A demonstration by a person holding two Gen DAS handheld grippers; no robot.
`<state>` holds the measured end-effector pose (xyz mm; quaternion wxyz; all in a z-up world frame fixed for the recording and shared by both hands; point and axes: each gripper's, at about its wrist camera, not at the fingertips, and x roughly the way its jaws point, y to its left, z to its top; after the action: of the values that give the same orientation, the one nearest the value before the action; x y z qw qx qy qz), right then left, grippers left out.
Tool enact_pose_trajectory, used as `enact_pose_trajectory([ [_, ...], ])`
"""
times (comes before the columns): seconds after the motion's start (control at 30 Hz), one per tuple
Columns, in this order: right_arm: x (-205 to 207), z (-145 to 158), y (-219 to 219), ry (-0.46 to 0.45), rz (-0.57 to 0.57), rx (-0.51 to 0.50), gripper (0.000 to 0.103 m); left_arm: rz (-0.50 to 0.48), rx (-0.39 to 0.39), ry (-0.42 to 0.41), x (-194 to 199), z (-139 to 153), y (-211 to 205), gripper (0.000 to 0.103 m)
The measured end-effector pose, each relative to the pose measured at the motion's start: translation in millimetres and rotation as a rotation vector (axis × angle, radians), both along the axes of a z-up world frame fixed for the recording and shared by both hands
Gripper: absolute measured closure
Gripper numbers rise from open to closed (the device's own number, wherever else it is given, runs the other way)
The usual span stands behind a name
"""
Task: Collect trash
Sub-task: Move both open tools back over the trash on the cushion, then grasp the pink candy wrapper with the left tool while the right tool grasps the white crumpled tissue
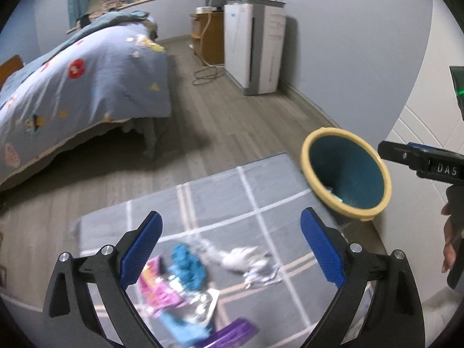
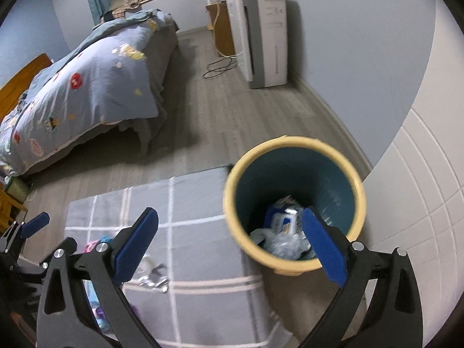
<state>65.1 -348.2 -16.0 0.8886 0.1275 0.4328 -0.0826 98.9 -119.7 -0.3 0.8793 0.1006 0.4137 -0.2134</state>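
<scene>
Left gripper (image 1: 229, 249): I hold it spread wide, empty, above the snack wrappers (image 1: 174, 284) on the checked rug (image 1: 261, 191).
Right gripper (image 2: 232, 246): spread, empty, at the bin (image 2: 293, 264) to the right.
Advice: I should lower straight, then pinch one wrapper.

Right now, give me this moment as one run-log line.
left tool: open, empty | right tool: open, empty | yellow-rimmed teal bin: holds trash | crumpled wrappers: on grey checked rug

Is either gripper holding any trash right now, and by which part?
Nothing is held. The left gripper is open above the wrappers on the rug; the right gripper is open, empty, by the trash bin.
</scene>
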Motion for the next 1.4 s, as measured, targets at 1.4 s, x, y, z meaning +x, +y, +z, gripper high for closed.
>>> enact_pose_trajectory([
  [1.4,43,-98,151,0.288,0.228,-0.051,0.006,0.224,0.035,0.227,-4,-76,155,0.008],
])
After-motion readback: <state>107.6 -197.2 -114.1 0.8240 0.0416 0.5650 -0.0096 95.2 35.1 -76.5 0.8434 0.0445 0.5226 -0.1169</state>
